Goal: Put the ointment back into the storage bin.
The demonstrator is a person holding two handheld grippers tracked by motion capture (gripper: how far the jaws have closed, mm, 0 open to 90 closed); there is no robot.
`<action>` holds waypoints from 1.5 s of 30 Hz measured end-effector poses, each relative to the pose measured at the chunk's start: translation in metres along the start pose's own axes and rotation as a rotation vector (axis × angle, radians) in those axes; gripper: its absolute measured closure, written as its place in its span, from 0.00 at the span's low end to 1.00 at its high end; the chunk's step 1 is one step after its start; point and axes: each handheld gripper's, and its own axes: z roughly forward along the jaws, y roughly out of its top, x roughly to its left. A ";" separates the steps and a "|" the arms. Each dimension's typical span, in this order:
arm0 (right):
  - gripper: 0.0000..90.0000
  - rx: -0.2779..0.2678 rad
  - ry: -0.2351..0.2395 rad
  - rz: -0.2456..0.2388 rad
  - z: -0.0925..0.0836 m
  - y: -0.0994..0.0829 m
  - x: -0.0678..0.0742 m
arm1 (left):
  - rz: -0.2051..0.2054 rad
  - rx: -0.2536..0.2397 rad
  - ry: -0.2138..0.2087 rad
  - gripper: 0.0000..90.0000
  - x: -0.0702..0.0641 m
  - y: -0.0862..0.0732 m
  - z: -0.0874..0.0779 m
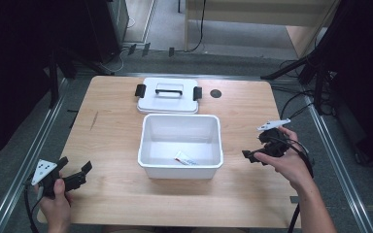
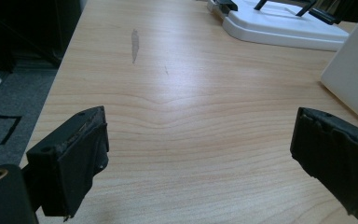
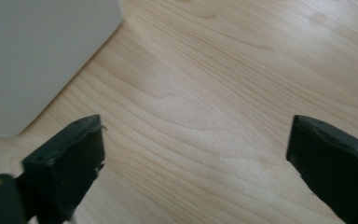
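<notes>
Light wood table on grey floor, dark stands around. White open bin sits mid-table; a small tube-like packet lies on its bottom near the front wall. White lid with black handle and side clips lies flat just behind the bin, near a dark round hole in the tabletop. Left gripper at the near-left edge, jaws spread wide, nothing between them, only bare wood in the left gripper view. Right gripper right of the bin, pointing toward it, jaws apart and empty, held by the right hand. Left hand grips the other.
</notes>
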 end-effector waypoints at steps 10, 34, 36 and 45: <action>0.00 -0.134 -0.102 0.139 0.006 -0.046 -0.008 | 0.003 0.000 0.002 0.05 -0.001 0.000 0.000; 0.00 -0.340 -0.173 0.330 -0.004 -0.146 -0.021 | 0.012 0.003 0.013 0.05 -0.002 0.000 0.001; 0.00 -0.357 -0.184 0.331 -0.007 -0.151 -0.021 | 0.012 0.004 0.013 0.05 -0.002 0.000 0.000; 0.00 -0.422 -0.231 0.354 -0.018 -0.172 -0.020 | 0.013 0.005 0.012 0.05 -0.002 0.000 0.000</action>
